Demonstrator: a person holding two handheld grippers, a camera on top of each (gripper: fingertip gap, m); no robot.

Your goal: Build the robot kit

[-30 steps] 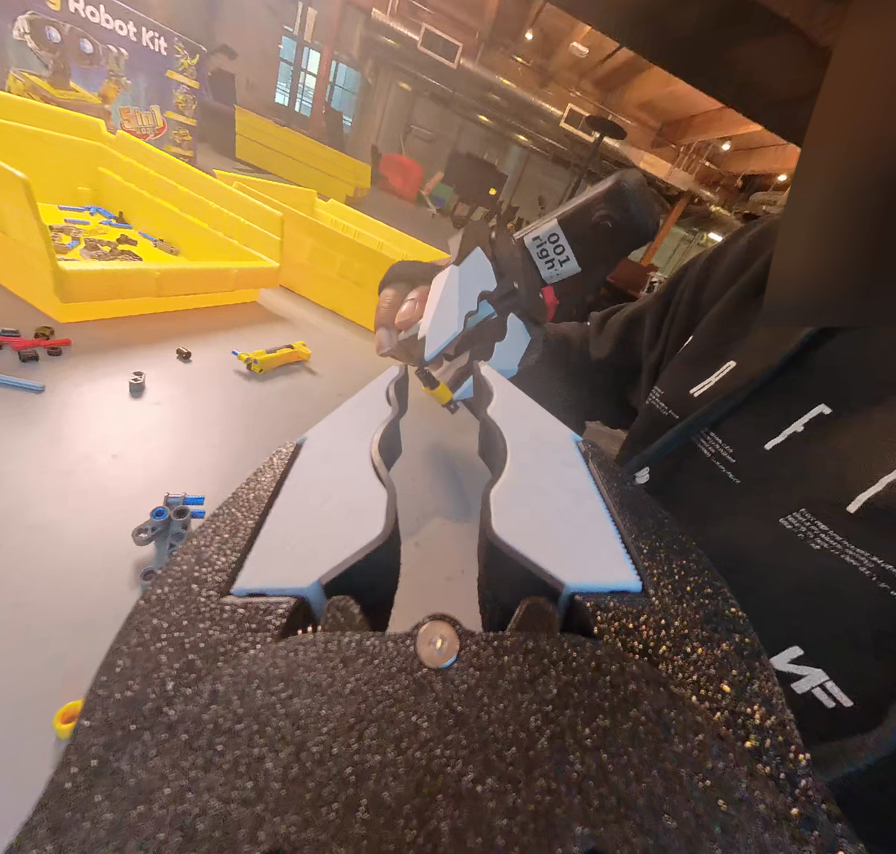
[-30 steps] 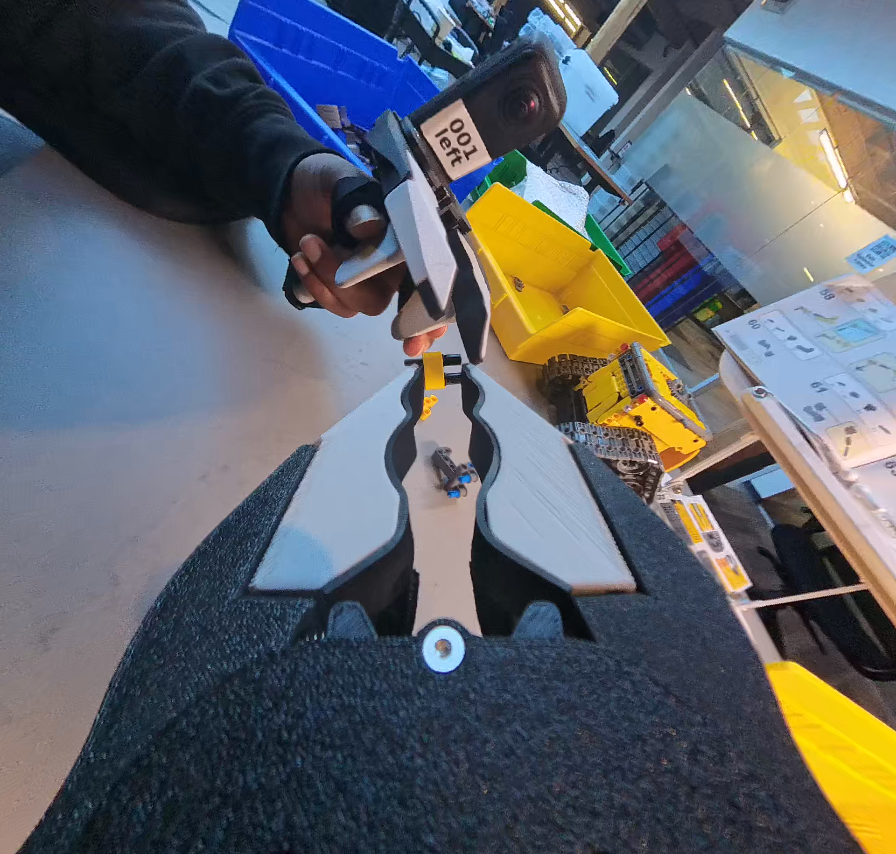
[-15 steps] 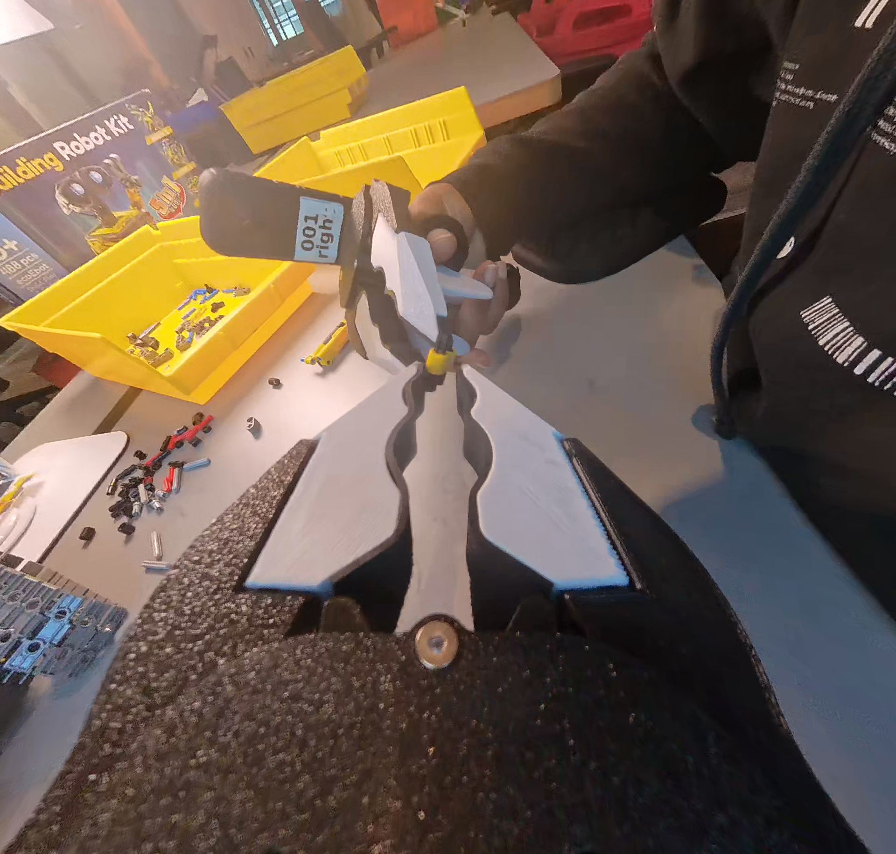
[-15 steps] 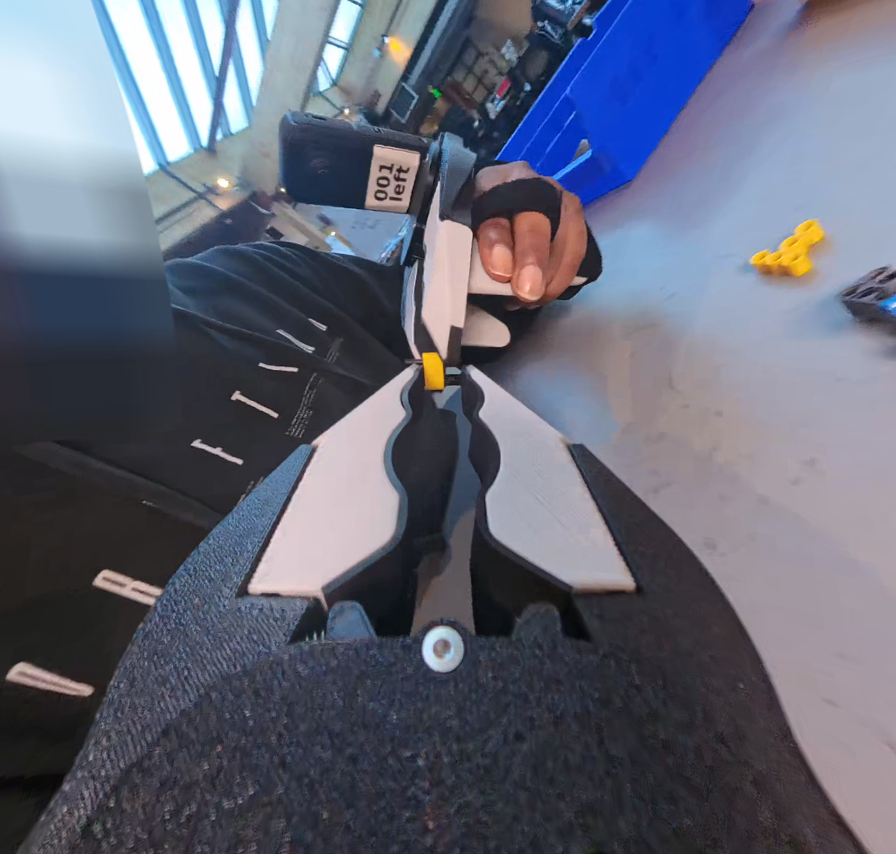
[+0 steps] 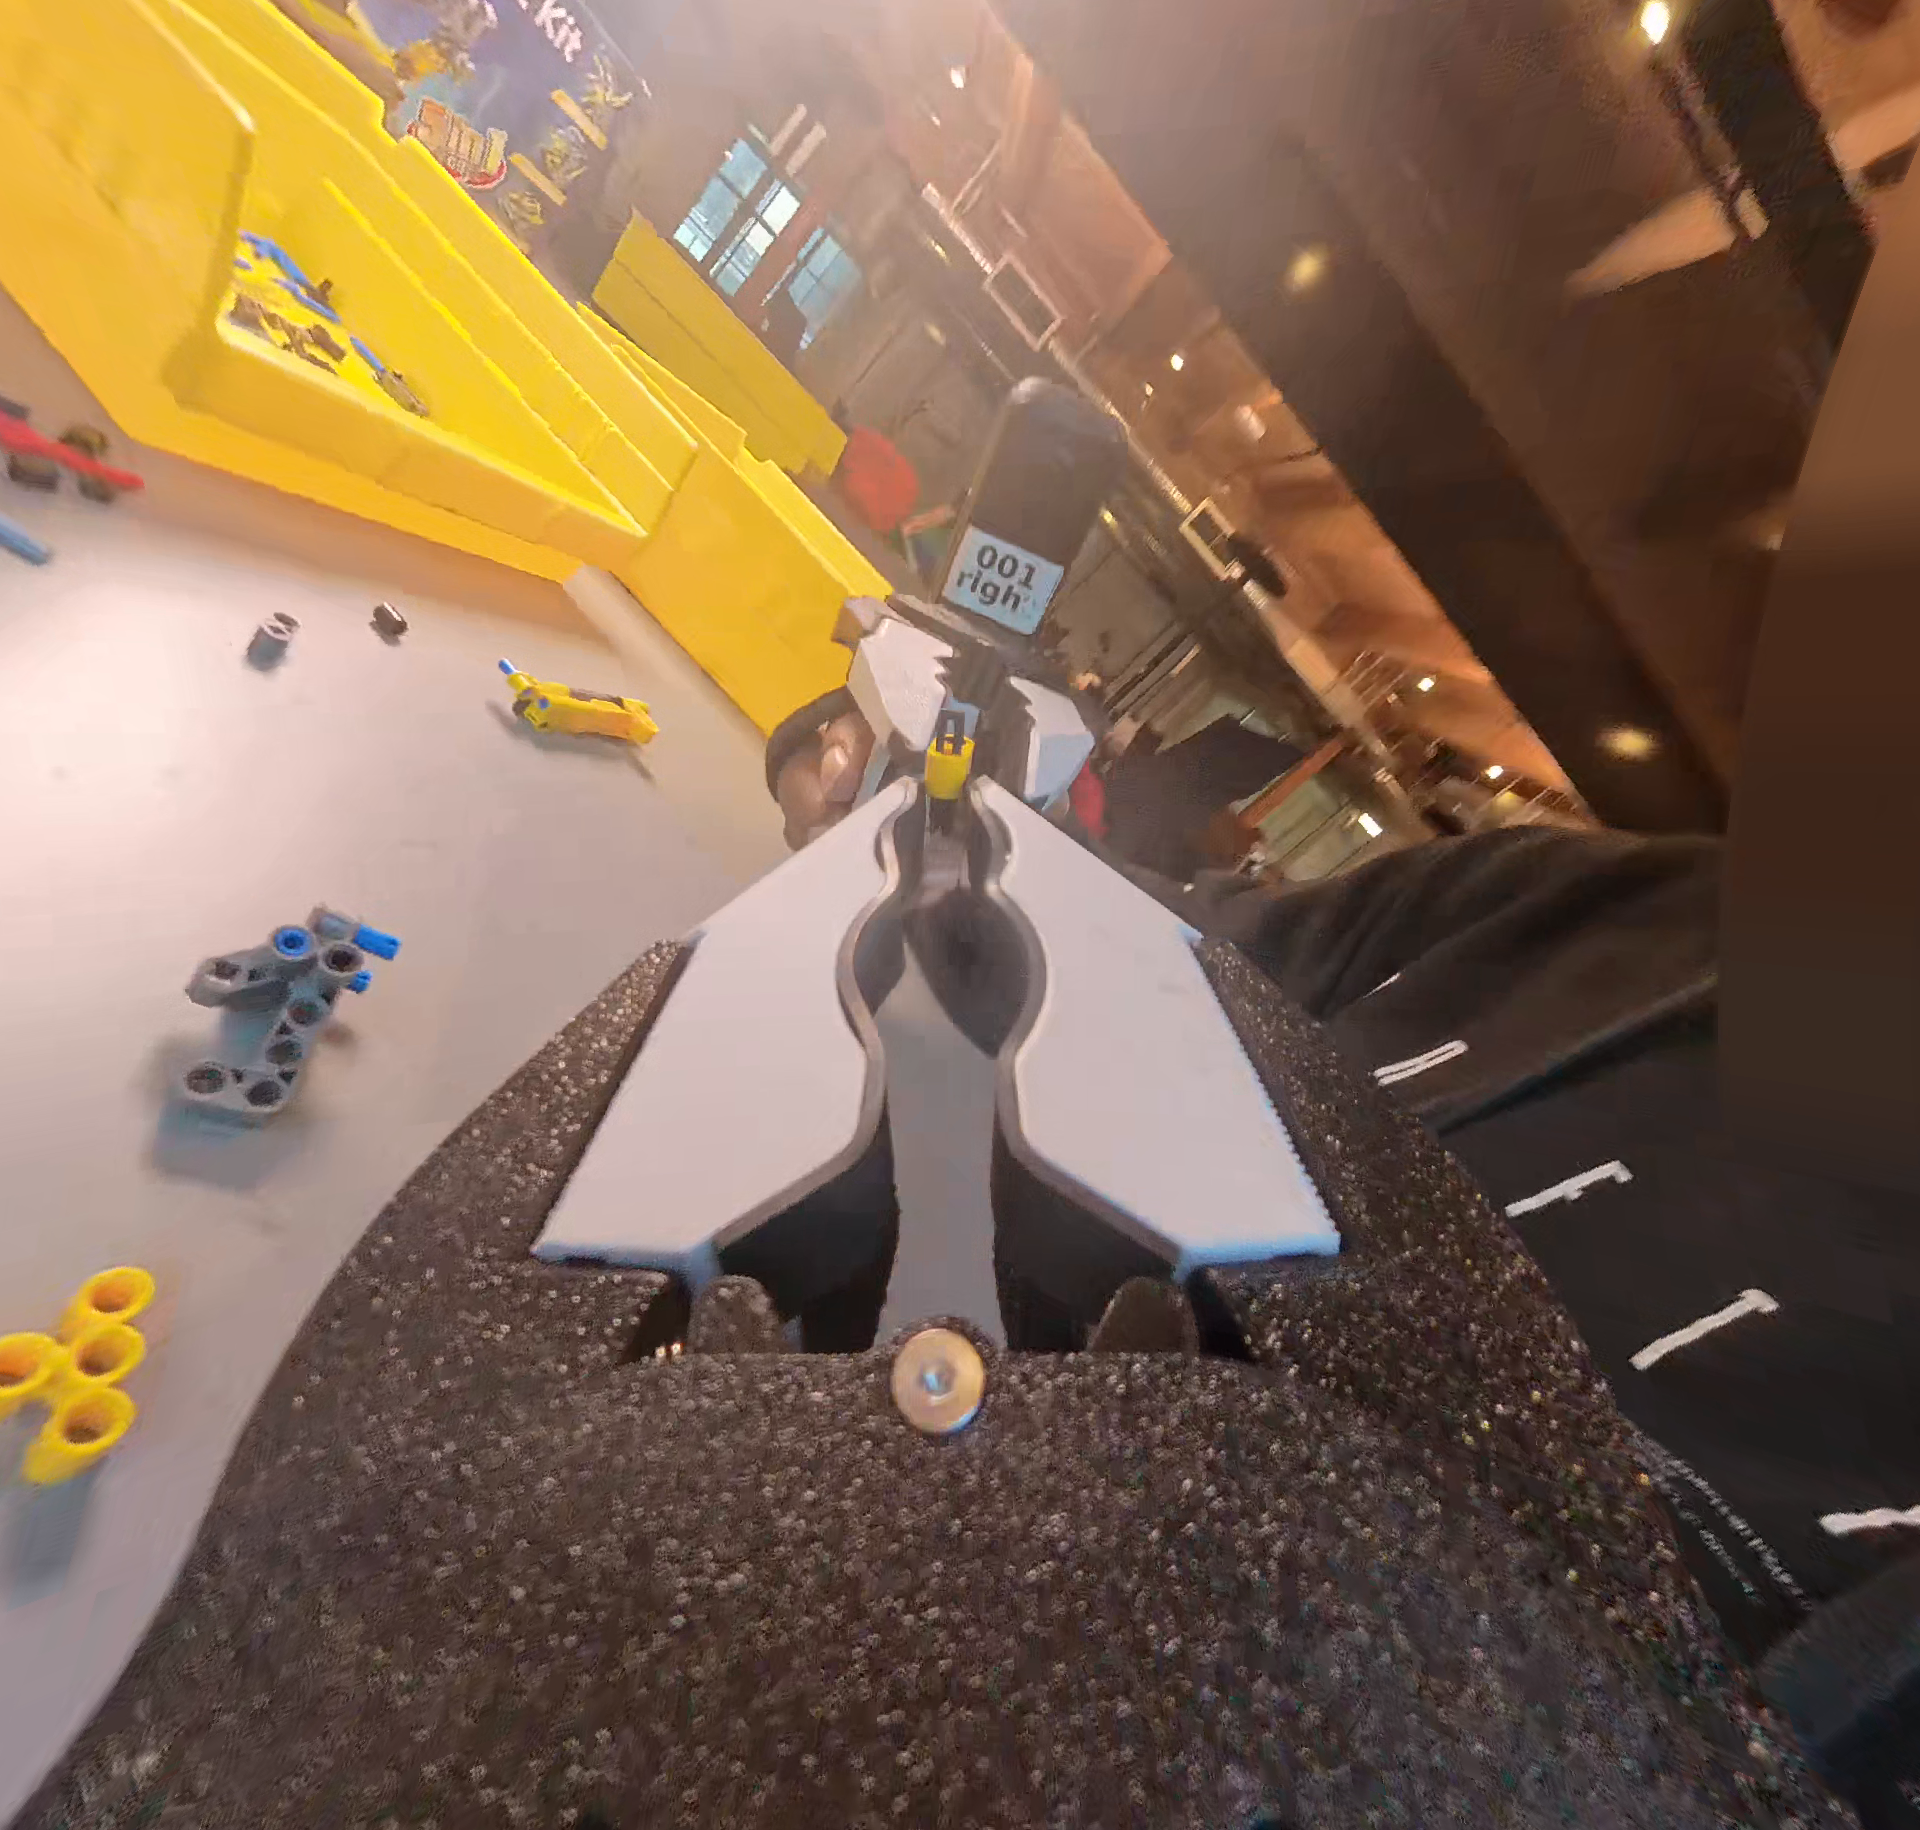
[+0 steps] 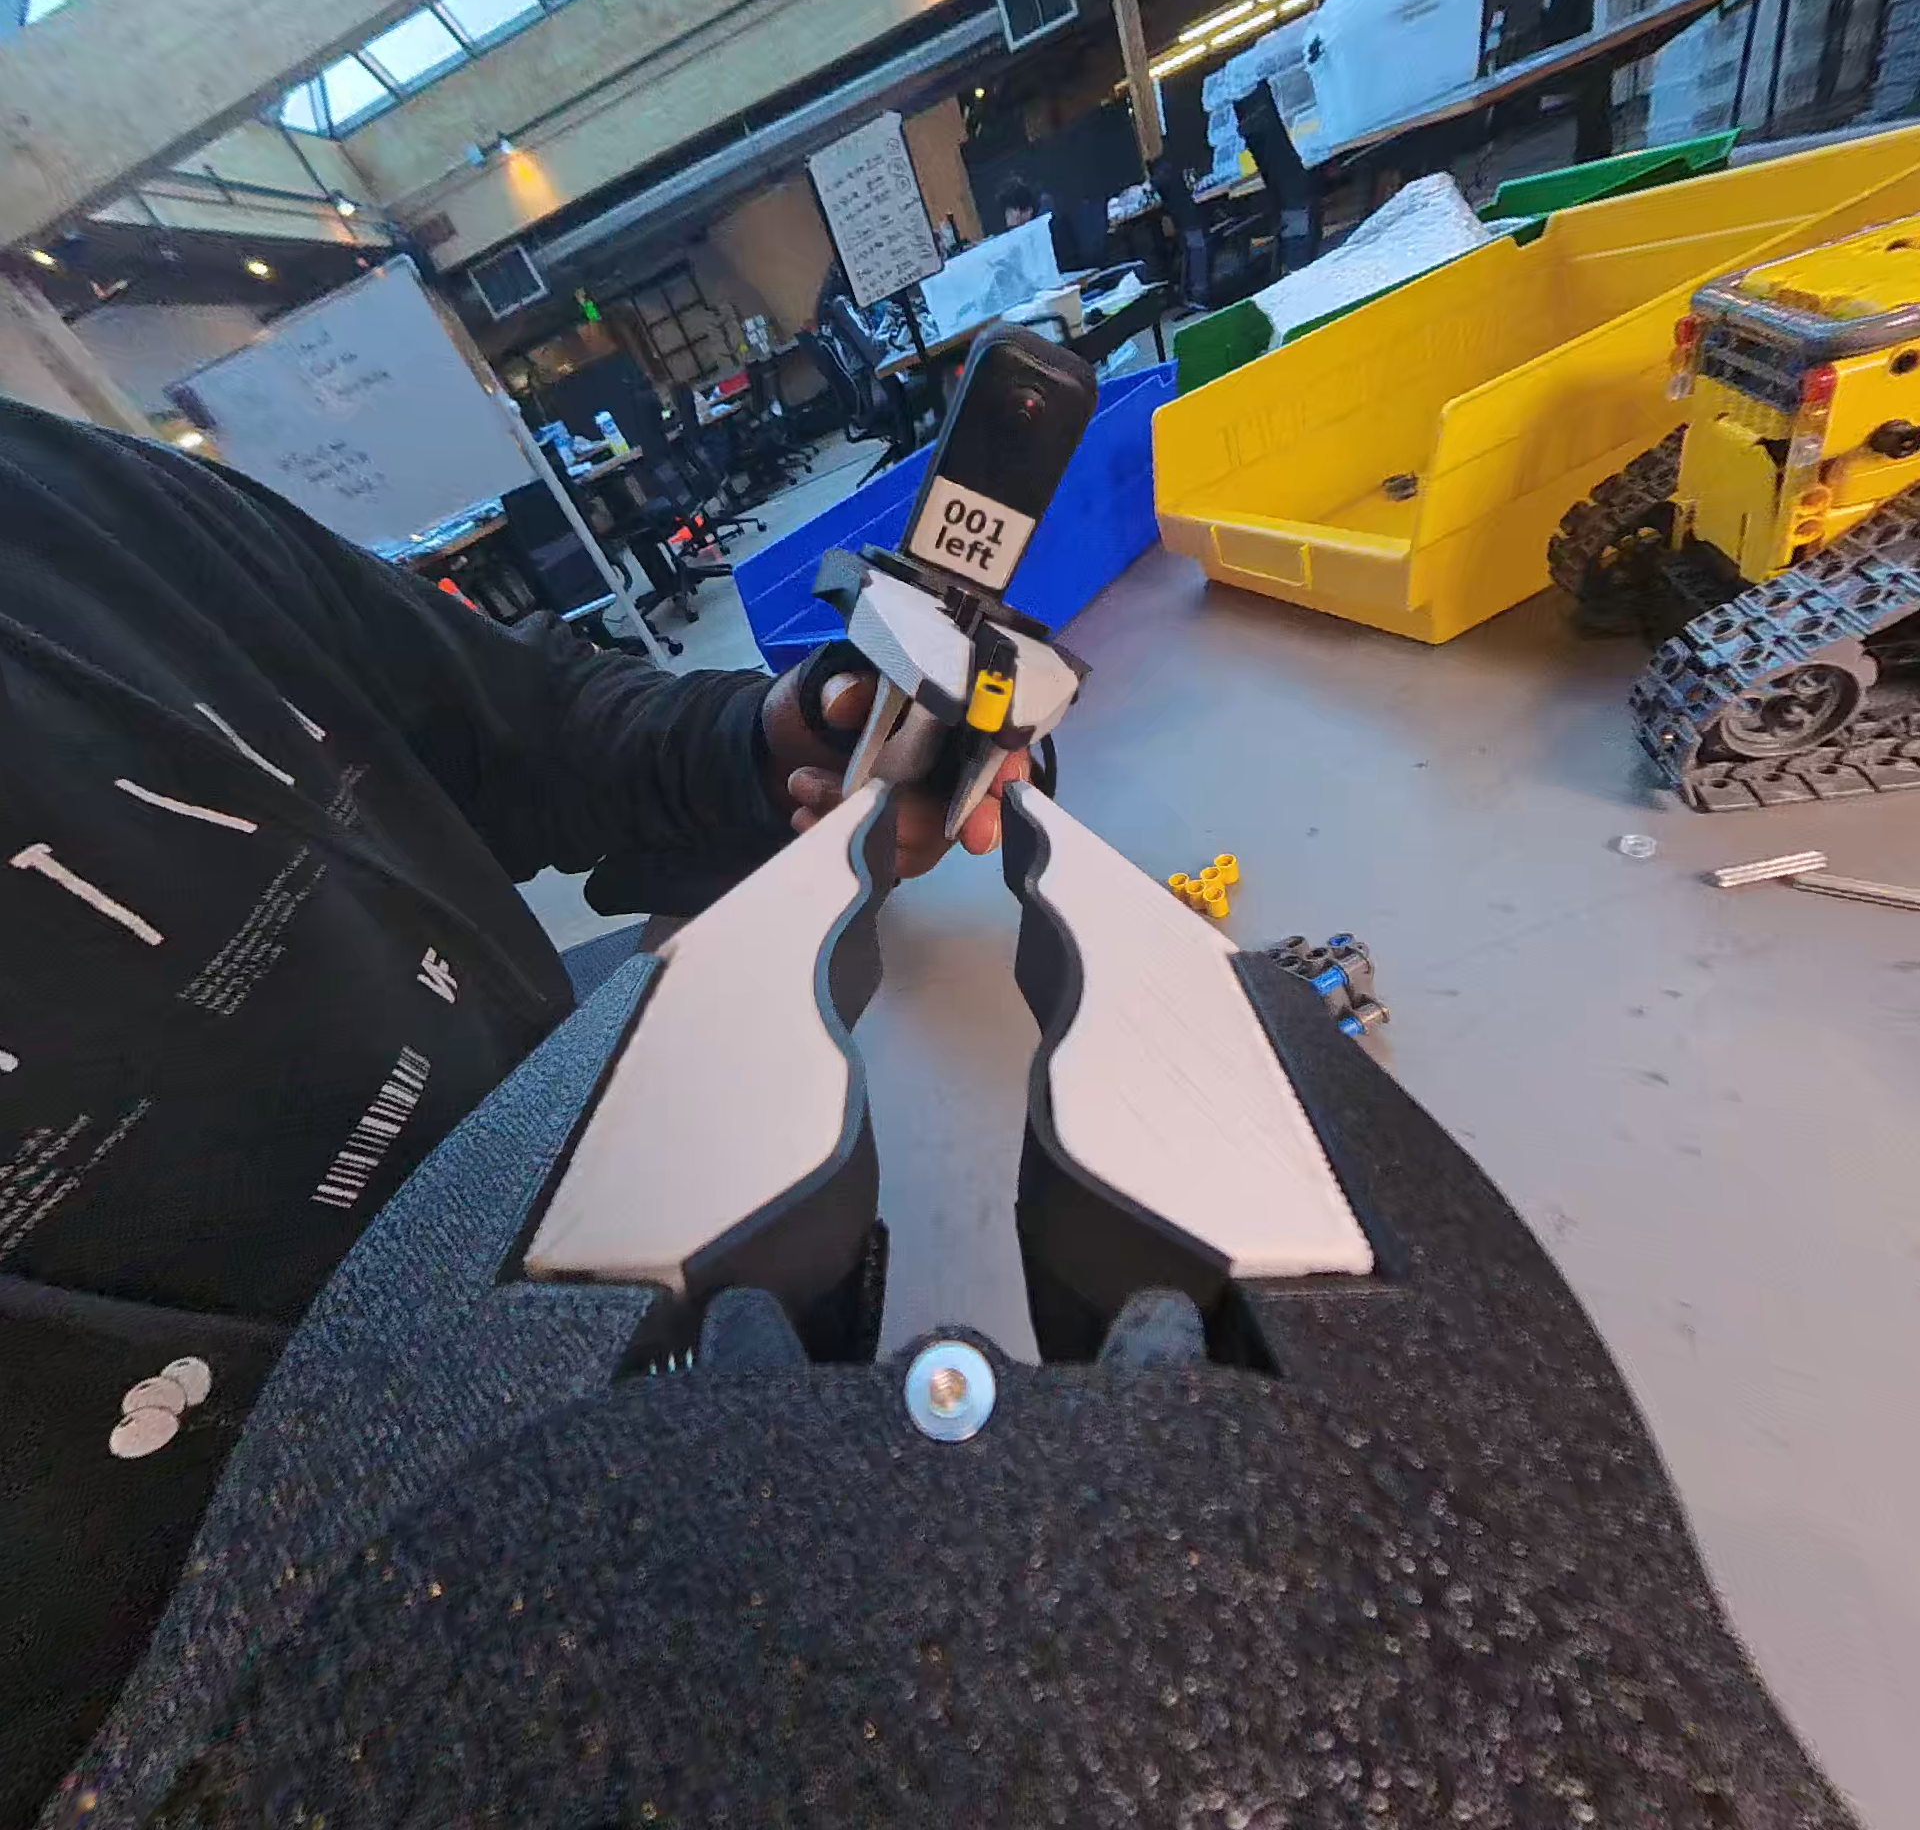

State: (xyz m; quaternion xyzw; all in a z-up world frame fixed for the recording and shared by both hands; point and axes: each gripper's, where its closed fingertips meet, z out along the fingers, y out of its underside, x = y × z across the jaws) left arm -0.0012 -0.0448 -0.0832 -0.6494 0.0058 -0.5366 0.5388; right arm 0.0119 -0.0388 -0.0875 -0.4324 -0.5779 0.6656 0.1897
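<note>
My left gripper (image 5: 945, 793) is shut on a small yellow connector (image 5: 948, 768) with a black pin through it, held in the air above the grey table (image 5: 312, 845). The right wrist view shows the same grasp: the left gripper (image 6: 971, 715) pinches the yellow connector (image 6: 987, 702) at its tips. My right gripper (image 6: 943, 809) is open and empty, its fingertips just short of the left gripper and below the connector. It also shows in the left wrist view (image 5: 961, 700), facing mine from just behind the connector. A hand (image 6: 894, 793) holds the left gripper.
Yellow bins (image 5: 416, 409) with small parts stand at the left. A grey and blue assembly (image 5: 270, 1011), a yellow multi-hole piece (image 5: 78, 1365) and a yellow-black part (image 5: 582, 710) lie on the table. A yellow tracked vehicle (image 6: 1787, 585), a yellow bin (image 6: 1455, 450) and a blue bin (image 6: 1081, 533) stand at the right. Only a small space, under 4 cm, lies between the two pairs of fingers.
The right gripper held the yellow connector; my left gripper closed on it. The right gripper has now opened, let go and drawn back a little, so the connector sits in the left gripper alone.
</note>
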